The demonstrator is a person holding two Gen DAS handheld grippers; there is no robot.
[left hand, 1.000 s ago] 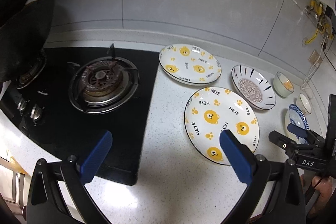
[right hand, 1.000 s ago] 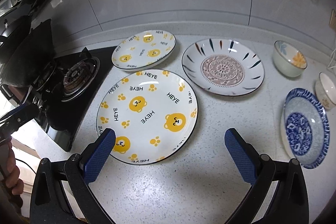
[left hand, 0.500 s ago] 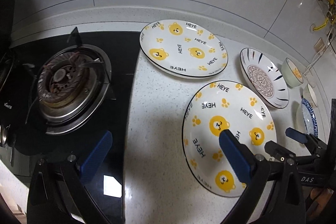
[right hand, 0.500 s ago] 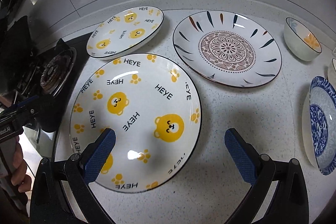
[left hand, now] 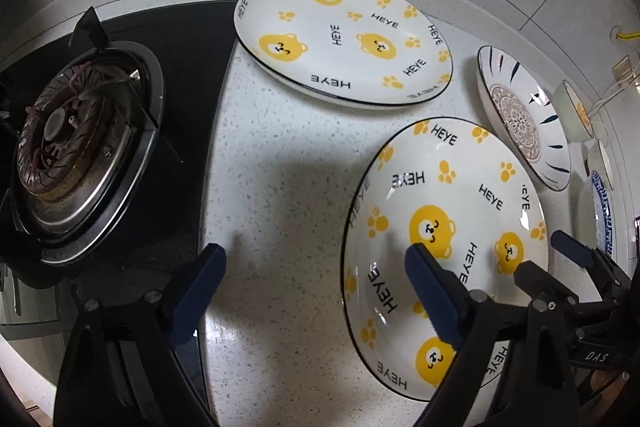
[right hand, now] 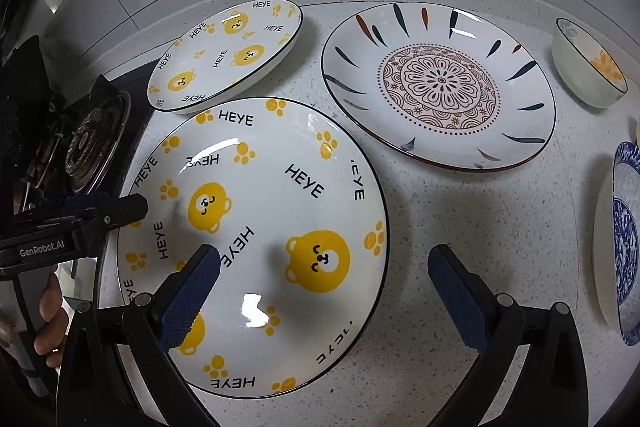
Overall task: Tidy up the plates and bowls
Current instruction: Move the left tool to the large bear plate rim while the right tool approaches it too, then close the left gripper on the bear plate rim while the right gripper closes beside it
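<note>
My left gripper [left hand: 316, 291] and right gripper [right hand: 320, 291] both hang spread wide over the near bear plate [right hand: 260, 227], white with yellow bears, seemingly flat on the speckled counter [right hand: 460, 227].

Left wrist view: looks down from close above worktop [left hand: 280, 187], facing back wall, gas burner [left hand: 76, 139] at left edge, near bear plate [left hand: 444, 227] at right. Right wrist view: close above same near bear plate [right hand: 256, 227], facing wall, mandala plate [right hand: 440, 87] ahead. Shared: both bear plates, mandala plate, burner; each view catches other gripper at its side.
</note>
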